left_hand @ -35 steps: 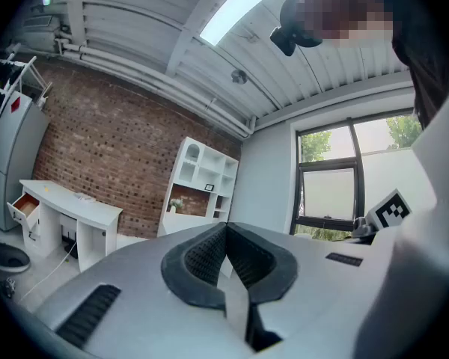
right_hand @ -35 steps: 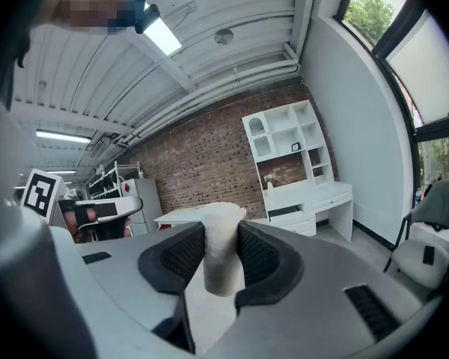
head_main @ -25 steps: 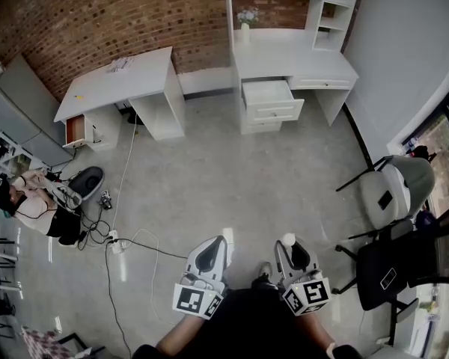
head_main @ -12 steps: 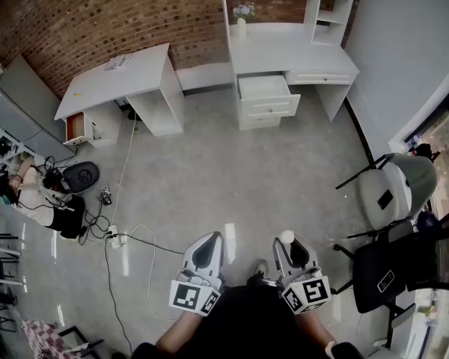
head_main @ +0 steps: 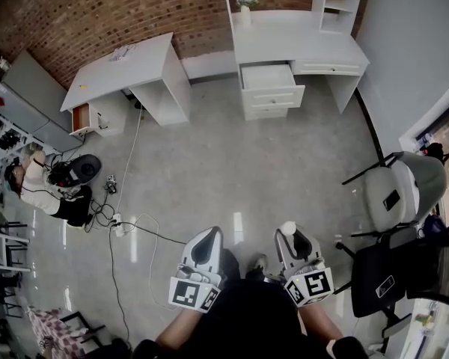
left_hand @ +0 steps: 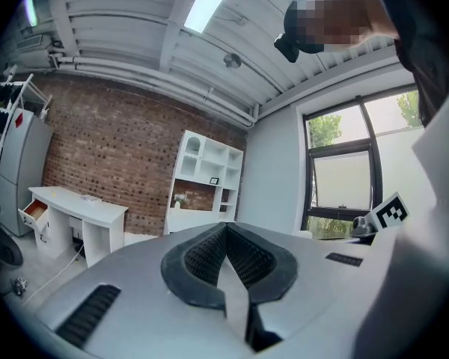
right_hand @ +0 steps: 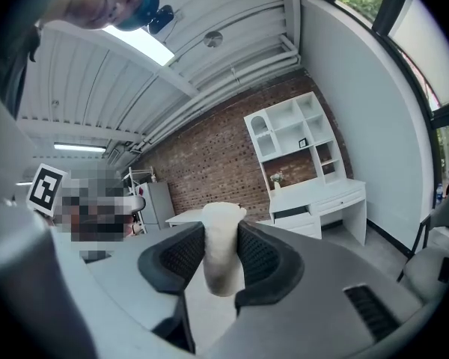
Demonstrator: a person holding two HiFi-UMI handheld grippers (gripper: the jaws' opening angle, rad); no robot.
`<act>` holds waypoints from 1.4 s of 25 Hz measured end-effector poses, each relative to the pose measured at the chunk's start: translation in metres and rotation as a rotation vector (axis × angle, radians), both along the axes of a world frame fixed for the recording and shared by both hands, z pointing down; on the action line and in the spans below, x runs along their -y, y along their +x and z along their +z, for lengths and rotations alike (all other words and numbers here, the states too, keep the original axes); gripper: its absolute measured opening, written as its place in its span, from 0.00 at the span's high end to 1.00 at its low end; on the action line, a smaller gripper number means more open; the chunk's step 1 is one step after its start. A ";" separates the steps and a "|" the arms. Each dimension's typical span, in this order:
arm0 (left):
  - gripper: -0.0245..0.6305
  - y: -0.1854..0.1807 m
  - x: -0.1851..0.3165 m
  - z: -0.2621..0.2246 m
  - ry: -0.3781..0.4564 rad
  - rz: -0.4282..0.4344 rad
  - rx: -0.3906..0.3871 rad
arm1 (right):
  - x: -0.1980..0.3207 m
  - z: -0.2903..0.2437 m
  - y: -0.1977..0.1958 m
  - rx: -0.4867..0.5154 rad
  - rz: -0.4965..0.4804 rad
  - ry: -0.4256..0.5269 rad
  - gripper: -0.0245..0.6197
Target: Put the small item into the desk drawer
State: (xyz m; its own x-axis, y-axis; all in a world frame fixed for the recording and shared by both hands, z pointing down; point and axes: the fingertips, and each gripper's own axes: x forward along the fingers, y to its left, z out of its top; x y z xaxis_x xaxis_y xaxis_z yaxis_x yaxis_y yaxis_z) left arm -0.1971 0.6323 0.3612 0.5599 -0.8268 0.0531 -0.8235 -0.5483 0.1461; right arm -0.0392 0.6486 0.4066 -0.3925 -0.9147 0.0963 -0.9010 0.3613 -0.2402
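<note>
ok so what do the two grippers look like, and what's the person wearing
Both the left gripper and right gripper have light grey tapering shells with black ribbed pads inside the jaws. Each carries a white cube with black square markers. The person wears a black garment.

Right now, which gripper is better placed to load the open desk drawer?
Right. The right gripper is shut on the small white item; the left gripper is shut, empty. The open drawer lies far ahead of both.

The grey floor (head_main: 232, 163) carries cables (head_main: 127, 226), a plain bench (head_main: 112, 77) and a hutch bench (head_main: 299, 47) bearing a flower vase (head_main: 245, 12).
</note>
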 end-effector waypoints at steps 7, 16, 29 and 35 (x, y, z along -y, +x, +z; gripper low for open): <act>0.93 0.027 0.045 0.012 -0.024 0.056 0.002 | 0.034 0.008 0.020 0.009 0.052 -0.027 0.73; 0.93 0.063 0.164 0.029 -0.035 0.138 -0.029 | 0.135 0.024 0.046 -0.003 0.123 -0.064 0.73; 0.93 0.039 0.364 0.018 -0.039 0.172 -0.053 | 0.325 0.002 0.024 -0.020 0.179 -0.078 0.73; 0.93 0.049 0.411 0.022 -0.064 0.159 -0.083 | 0.378 -0.003 0.034 -0.034 0.167 -0.074 0.73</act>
State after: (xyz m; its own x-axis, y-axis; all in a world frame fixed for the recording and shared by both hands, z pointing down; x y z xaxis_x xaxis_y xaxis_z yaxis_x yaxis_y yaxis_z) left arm -0.1484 0.2215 0.3835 0.6876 -0.7242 0.0514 -0.7111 -0.6575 0.2489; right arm -0.0053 0.2707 0.4036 -0.2314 -0.9567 0.1767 -0.9550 0.1887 -0.2286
